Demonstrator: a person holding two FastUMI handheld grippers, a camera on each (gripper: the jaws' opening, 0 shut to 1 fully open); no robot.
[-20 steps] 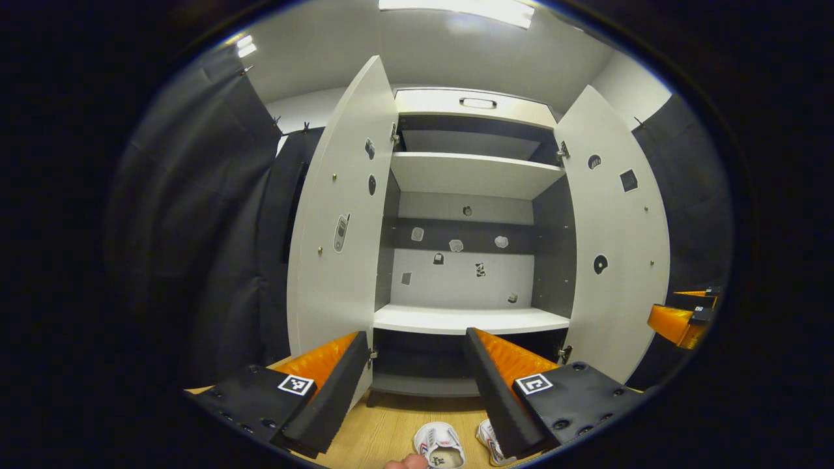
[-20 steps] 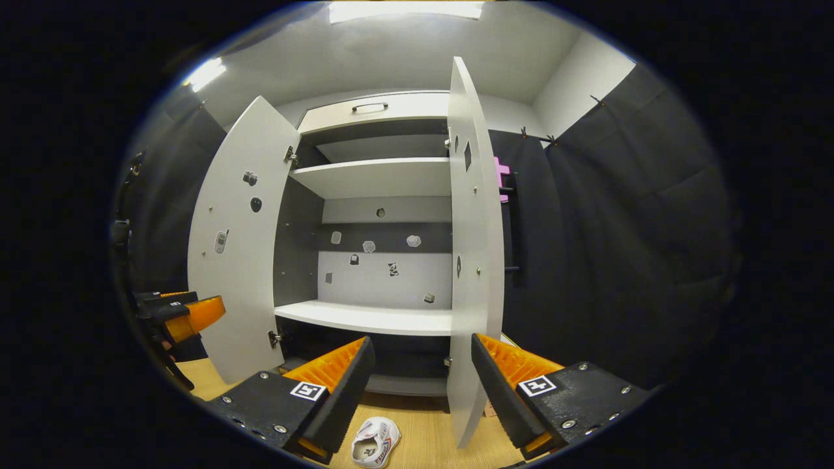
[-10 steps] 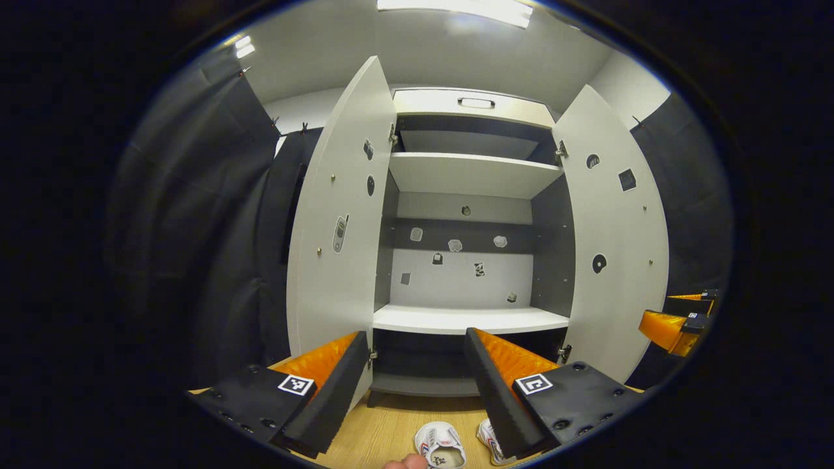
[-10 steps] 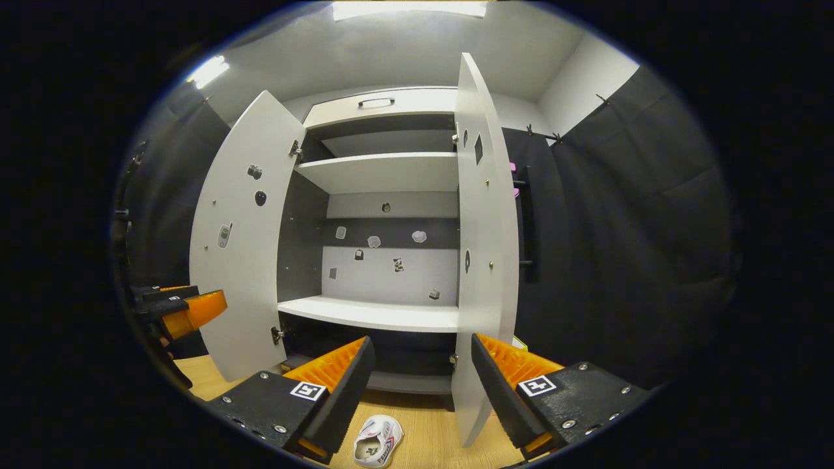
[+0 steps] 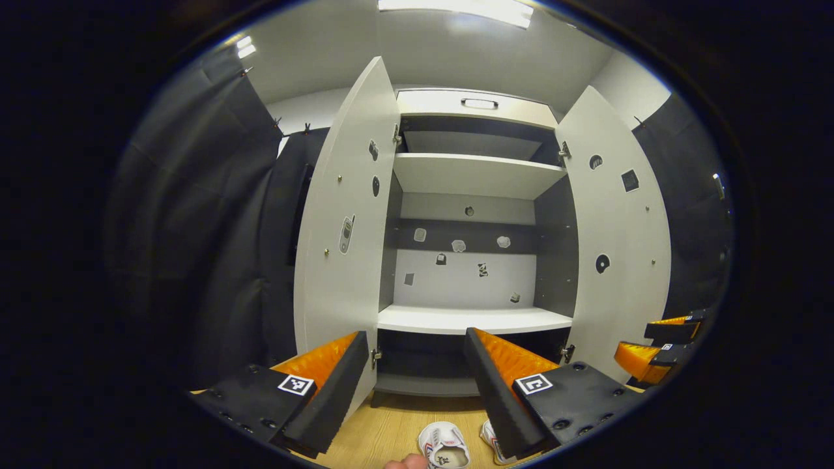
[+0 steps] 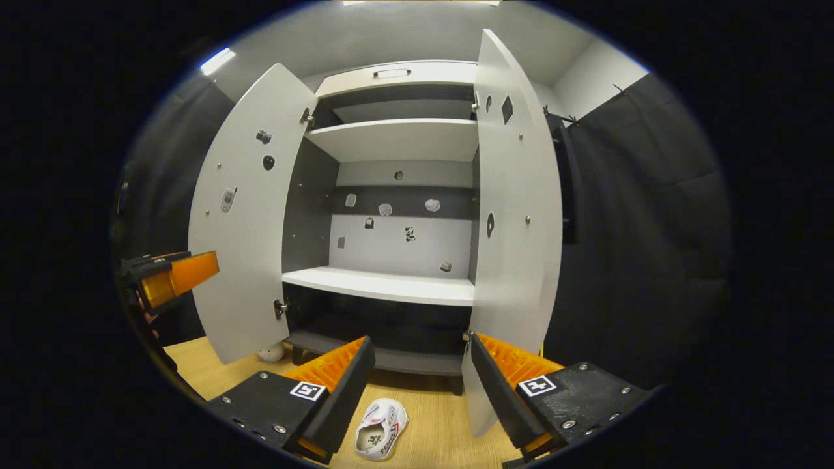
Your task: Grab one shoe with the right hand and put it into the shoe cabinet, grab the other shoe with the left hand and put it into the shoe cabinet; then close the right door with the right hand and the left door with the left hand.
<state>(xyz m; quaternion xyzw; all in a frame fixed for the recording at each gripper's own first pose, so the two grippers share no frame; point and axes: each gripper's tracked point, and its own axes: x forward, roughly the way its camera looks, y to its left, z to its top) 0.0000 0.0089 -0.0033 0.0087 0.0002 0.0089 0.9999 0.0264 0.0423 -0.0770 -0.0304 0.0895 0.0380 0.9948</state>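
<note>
Shoe cabinet (image 6: 391,286) stands open, both doors swung wide, shelves bare. Neither shoe is inside yet; the first grab looks not yet begun.

Right gripper view: right gripper (image 6: 417,391) has its jaws spread, nothing between them. One white shoe (image 6: 381,428) lies on the wood floor (image 6: 436,430) at about 6 o'clock from the claw, just below the gap between the fingers and slightly toward the left finger. Its long axis runs roughly 1 to 7 o'clock, opening facing up. Which end is the toe I cannot tell. The right door (image 6: 515,228) hangs at 1 o'clock, its lower edge near the right finger. Left door (image 6: 251,215) at 10 o'clock.

Left gripper view: left gripper (image 5: 417,391) also wide open and empty. Two shoes at 6 o'clock; one, the second shoe (image 5: 445,446), sits below the gap, the other partly hidden behind the right finger.

Judgement: the right claw is the one placed for the first shoe. It needs to drop straight down toward 6 o'clock and turn so the fingers straddle the shoe across its narrow width.
</note>
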